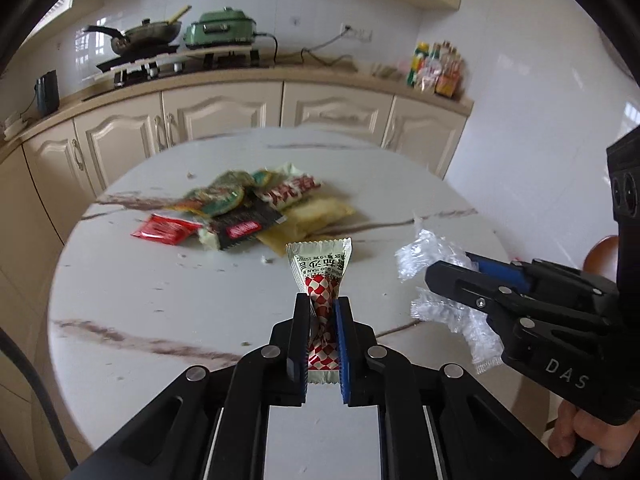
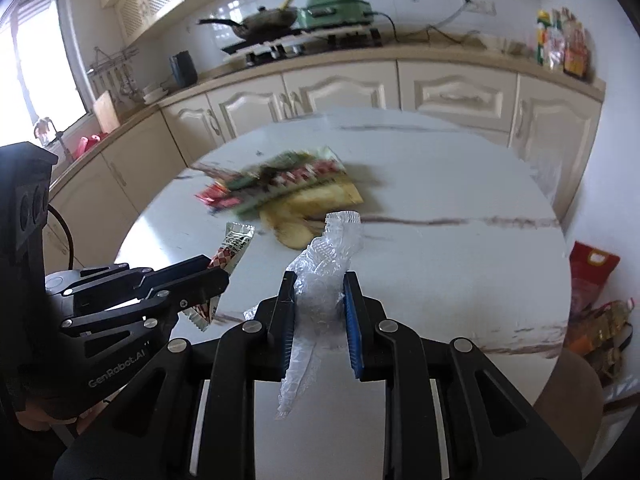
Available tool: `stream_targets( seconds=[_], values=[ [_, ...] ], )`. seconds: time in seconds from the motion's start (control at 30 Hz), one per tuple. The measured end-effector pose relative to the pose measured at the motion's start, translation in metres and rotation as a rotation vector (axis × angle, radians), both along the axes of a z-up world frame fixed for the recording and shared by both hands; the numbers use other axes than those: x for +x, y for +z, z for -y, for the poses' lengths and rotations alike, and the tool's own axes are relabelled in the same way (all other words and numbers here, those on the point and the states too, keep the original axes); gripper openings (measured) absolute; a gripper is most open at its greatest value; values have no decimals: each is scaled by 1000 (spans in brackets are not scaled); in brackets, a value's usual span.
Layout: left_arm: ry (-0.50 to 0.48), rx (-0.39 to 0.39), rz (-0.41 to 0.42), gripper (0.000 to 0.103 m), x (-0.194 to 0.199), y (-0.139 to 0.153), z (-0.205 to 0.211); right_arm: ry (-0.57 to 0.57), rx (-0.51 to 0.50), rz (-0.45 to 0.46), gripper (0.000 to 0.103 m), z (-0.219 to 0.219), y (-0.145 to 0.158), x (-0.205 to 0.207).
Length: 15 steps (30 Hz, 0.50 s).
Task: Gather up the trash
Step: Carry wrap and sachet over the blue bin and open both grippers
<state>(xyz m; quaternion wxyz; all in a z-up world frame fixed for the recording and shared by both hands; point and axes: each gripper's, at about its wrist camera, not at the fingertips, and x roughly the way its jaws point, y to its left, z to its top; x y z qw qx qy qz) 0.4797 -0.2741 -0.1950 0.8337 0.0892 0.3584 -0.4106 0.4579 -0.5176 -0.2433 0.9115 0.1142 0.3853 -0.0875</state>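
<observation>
- Two pieces of trash held, one per gripper, both raised off the table (image 1: 120, 280).
- Checked wrapper (image 1: 320, 280) pinched flat between the left gripper (image 1: 322, 308) fingers, top end sticking out past the tips.
- Clear crumpled plastic (image 2: 320, 280) clamped between the right gripper (image 2: 319, 280) fingers, one tail hanging below, another rising beyond the tips.
- Right gripper just right of the left fingers, tips near the wrapper.
- Pile of wrappers (image 1: 248, 208) lying on the table well beyond both sets of fingertips.
</observation>
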Motion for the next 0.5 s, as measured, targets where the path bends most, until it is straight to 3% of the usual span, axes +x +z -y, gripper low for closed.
stream_targets(
  seconds=[0.27,0.5],
  values=[
    [134,-57,65,8,0,42,-107,159,-54,60,21,-84,38,26],
    [366,-38,72,8,16,55,-249,409,-58,65,21,-207,33,79]
  ],
)
